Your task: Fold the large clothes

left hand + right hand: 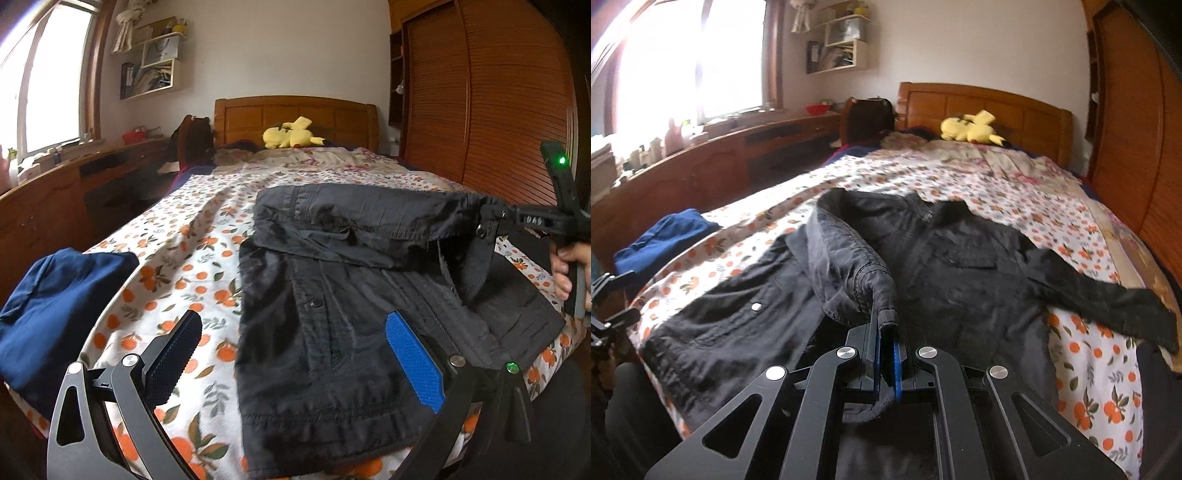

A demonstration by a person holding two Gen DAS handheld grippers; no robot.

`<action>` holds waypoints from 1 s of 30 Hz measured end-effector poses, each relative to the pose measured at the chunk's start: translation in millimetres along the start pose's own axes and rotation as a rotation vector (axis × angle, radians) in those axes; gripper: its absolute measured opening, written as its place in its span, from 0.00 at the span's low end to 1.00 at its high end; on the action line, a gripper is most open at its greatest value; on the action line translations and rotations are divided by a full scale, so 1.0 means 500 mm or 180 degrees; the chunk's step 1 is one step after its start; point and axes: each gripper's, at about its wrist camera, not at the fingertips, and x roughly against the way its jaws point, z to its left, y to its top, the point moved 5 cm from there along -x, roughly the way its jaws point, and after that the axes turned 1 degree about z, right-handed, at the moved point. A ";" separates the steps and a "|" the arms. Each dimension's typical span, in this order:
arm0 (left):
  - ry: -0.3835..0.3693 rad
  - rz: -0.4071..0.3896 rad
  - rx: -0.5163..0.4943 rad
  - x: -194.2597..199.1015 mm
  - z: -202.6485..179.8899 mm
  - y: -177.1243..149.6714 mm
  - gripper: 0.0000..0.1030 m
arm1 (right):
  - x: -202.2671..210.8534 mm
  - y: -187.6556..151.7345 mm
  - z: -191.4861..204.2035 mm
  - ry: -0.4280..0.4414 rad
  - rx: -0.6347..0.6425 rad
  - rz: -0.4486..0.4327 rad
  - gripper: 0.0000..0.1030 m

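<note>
A black jacket (332, 306) lies spread on the bed's orange-patterned sheet (177, 266). My left gripper (295, 354) stands open over the jacket's near hem, its blue pads wide apart with nothing between them. In the left wrist view my right gripper (487, 221) comes in from the right, held by a hand (565, 269), with one sleeve stretched across the jacket's chest. The right wrist view shows my right gripper (888, 354) shut on that sleeve's cuff (886, 295), over the jacket (960, 266). The other sleeve (1115, 302) trails off to the right.
A dark blue garment (62, 306) lies bunched at the bed's left edge. A yellow plush toy (291, 134) rests by the wooden headboard (295, 114). A wooden wardrobe (498, 103) runs along the right side, a desk (74, 184) under the window along the left.
</note>
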 end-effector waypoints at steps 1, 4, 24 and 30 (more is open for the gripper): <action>-0.0016 -0.0003 0.0002 -0.004 -0.005 0.005 0.98 | -0.006 -0.006 -0.009 -0.0008 -0.0039 0.0019 0.04; -0.0077 -0.0016 -0.0015 -0.026 -0.019 0.017 0.98 | -0.022 -0.025 -0.036 -0.0078 -0.0135 0.0070 0.04; -0.0388 -0.0043 -0.0169 -0.225 -0.130 0.081 0.98 | -0.039 -0.068 -0.109 -0.0430 -0.0185 0.0197 0.35; -0.0425 -0.0041 -0.0205 -0.256 -0.142 0.068 0.98 | -0.092 -0.089 -0.120 -0.0477 -0.0210 0.0392 0.36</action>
